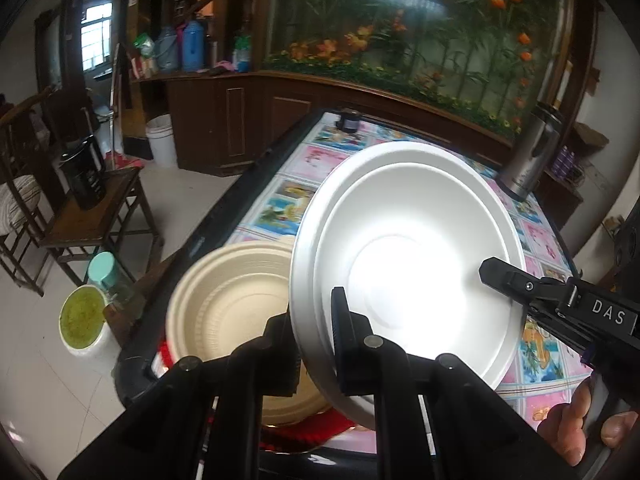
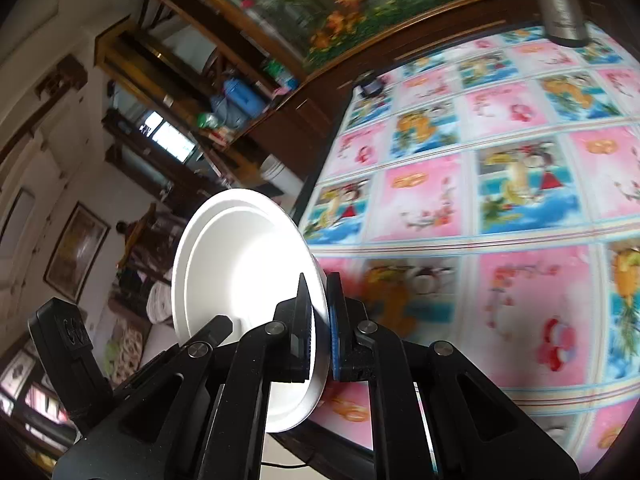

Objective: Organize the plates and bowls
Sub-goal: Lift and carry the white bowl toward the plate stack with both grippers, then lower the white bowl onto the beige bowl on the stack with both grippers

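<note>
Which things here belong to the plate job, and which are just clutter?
Job:
white bowl, clamped at its rim by both the left gripper and the right gripper
beige bowl, lower, beside it

Lying about:
steel flask on the patterned tablecloth
dark cup at the far edge
green-lidded jar

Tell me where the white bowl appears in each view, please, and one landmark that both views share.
Left wrist: white bowl at centre-right, held by both grippers.
Right wrist: white bowl at centre-left, tilted, rim between the fingers.
Shared landmark: steel thermos on the cartoon tablecloth.
</note>
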